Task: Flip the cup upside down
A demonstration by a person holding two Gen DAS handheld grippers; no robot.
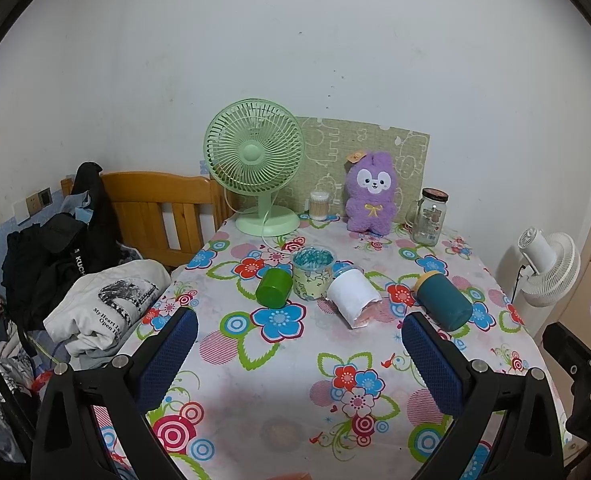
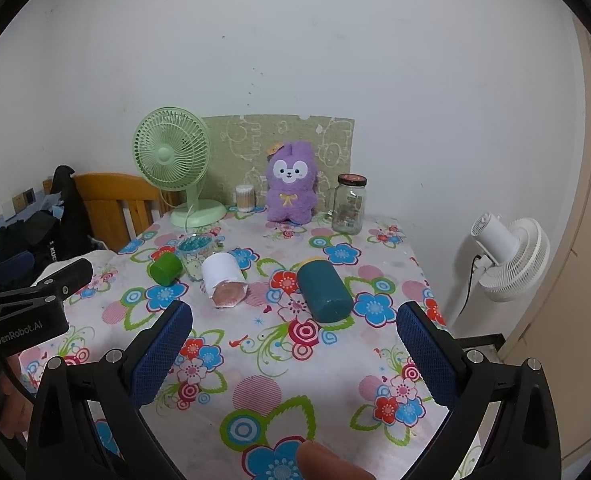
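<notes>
Left gripper (image 1: 299, 334) and right gripper (image 2: 294, 330): jaws spread, empty, above the near table (image 2: 319, 364). Mid-table: teal cup (image 2: 324, 291), white cup (image 2: 224, 280), green cup (image 2: 166, 268), all on their sides, bases toward camera, long axes running near-to-far. Far edge: fan (image 2: 173, 160), plush (image 2: 291, 188), jar (image 2: 349, 208).

Home, bedroom corner. Wooden bed frame (image 1: 157, 208) at middle left, heap of clothes (image 1: 75, 264) on it. Table with flowered cloth (image 1: 279, 376) fills lower centre, pushed against plain white wall (image 1: 295, 40). Along far table edge: green desk fan (image 1: 255, 160), purple plush toy (image 1: 371, 192), glass jar (image 1: 429, 216), tub of cotton swabs (image 1: 320, 205). White standing fan (image 1: 547, 268) at right edge. Wall sockets (image 1: 37, 202) at left, above bed.
</notes>
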